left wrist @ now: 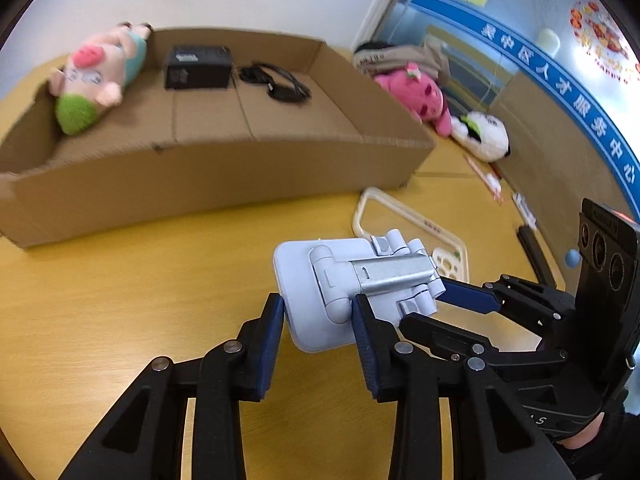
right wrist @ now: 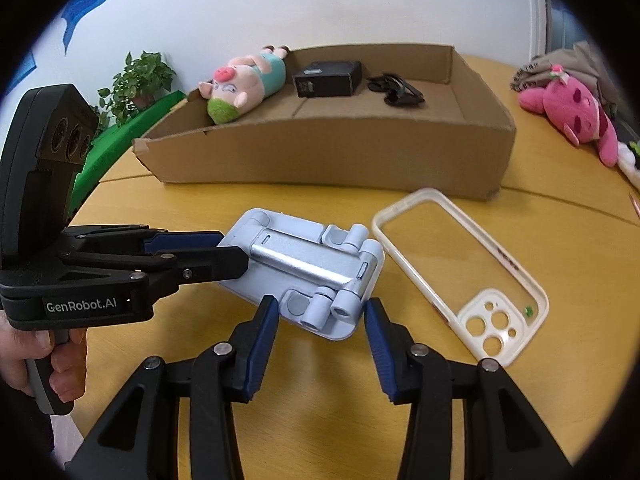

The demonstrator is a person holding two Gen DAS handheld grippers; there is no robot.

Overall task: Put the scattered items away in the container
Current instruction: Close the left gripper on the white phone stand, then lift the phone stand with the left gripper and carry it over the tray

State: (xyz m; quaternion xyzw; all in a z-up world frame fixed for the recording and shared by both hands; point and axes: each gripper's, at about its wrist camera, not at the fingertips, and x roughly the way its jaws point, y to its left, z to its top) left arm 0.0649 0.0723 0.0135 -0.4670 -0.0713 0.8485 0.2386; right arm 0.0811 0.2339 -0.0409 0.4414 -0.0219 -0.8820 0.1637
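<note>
My left black plastic hand-held gripper (left wrist: 318,326) has two angular fingers built from linked bars, each joint pinned with a round silver rivet. Ribbed dark-blue rubber pads (left wrist: 269,344) line the inner faces of the fingers. From the right wrist camera I read white "GenRobot.AI" lettering on its side, below a tall black camera block with three round lenses; bare skin of my left hand (right wrist: 36,364) shows on a grey-and-black pistol handle. My right black plastic hand-held gripper (right wrist: 322,322) is built alike, with the same rivets and blue pads. My right hand wears a black glove (left wrist: 600,432).
</note>
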